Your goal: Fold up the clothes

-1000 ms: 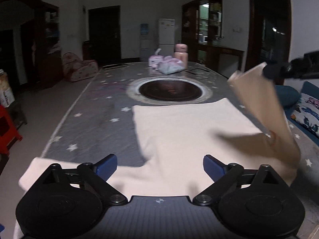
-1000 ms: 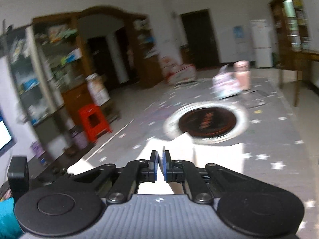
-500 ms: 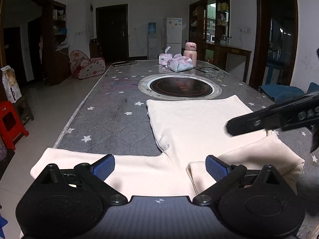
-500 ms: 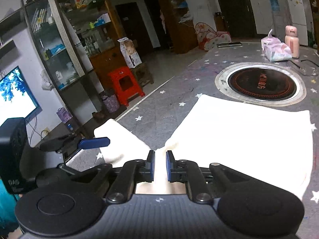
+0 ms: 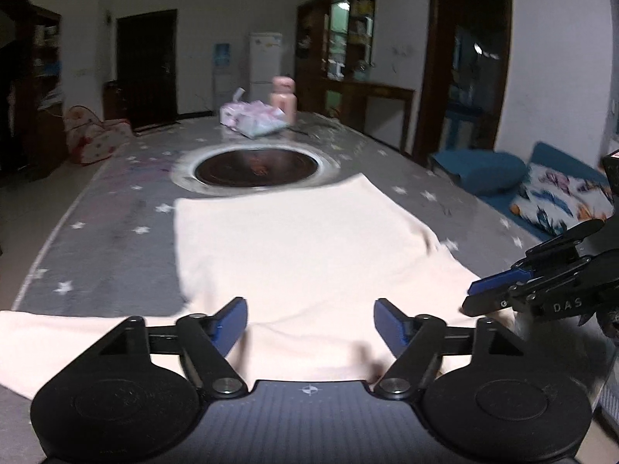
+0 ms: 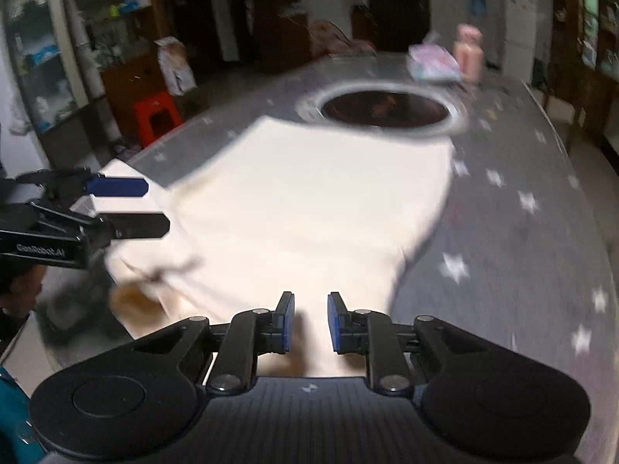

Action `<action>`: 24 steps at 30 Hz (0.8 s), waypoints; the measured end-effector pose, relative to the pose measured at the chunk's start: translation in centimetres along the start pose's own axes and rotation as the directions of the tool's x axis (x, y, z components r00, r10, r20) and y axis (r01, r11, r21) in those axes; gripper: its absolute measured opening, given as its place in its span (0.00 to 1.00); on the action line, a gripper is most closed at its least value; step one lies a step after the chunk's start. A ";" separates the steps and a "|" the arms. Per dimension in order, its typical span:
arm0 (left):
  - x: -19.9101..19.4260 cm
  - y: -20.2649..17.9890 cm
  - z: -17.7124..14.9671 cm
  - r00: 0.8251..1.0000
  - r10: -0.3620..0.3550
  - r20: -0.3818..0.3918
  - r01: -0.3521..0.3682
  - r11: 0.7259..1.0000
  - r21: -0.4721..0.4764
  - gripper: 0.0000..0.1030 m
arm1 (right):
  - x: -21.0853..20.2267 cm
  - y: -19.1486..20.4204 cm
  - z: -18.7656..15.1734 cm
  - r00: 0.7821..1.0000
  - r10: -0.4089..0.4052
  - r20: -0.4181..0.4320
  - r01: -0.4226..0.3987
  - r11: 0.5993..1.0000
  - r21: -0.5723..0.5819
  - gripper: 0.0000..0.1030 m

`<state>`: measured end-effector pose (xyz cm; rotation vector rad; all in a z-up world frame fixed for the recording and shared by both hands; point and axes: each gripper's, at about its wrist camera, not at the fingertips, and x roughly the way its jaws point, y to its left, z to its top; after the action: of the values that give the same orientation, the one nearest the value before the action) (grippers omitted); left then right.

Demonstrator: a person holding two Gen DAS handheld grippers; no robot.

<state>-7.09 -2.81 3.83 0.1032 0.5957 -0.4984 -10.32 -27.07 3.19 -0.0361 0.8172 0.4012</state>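
Across the star-patterned bench (image 5: 116, 228) the cream garment (image 5: 301, 247) lies flat, one sleeve apparently folded in. Left gripper (image 5: 309, 323) gapes wide, right gripper (image 6: 309, 323) narrowly parted, both empty. Next, probably, the left sleeve needs grasping.

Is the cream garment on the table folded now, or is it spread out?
Mostly spread: the cream garment lies flat on the starred table, one sleeve stretched out left. Its right side looks turned over the body, but blur hides it.
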 end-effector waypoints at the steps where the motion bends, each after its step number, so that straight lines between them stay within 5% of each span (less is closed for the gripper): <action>1: 0.4 -0.2 -0.2 1.000 -0.013 -0.012 0.013 1.000 0.008 0.62 | 0.1 -0.2 -0.5 1.000 -0.010 -0.006 0.010 1.000 0.002 0.17; 7: 2.1 -0.4 -1.4 0.997 -0.005 -0.083 0.007 0.999 0.035 0.51 | -1.0 -0.5 -0.5 1.000 -0.027 0.000 0.027 0.999 -0.026 0.17; 12: 2.3 -0.3 -1.3 0.997 0.005 -0.078 -0.003 0.999 0.034 0.50 | -0.2 -1.1 2.0 0.997 -0.032 0.065 0.034 0.999 -0.036 0.17; 19: 1.7 0.0 -1.4 0.998 0.012 -0.067 -0.009 0.999 0.047 0.52 | 2.5 -1.5 2.4 0.998 -0.049 0.033 0.051 0.997 -0.052 0.17; 24: 0.1 -0.3 -1.7 0.999 -0.010 -0.054 0.013 0.998 0.059 0.52 | 0.8 1.3 1.7 0.999 0.032 0.032 -0.028 0.992 -0.123 0.18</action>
<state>-8.06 -2.76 2.37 0.1694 0.6341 -0.5261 -9.15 -25.27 3.95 -0.1312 0.7599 0.4793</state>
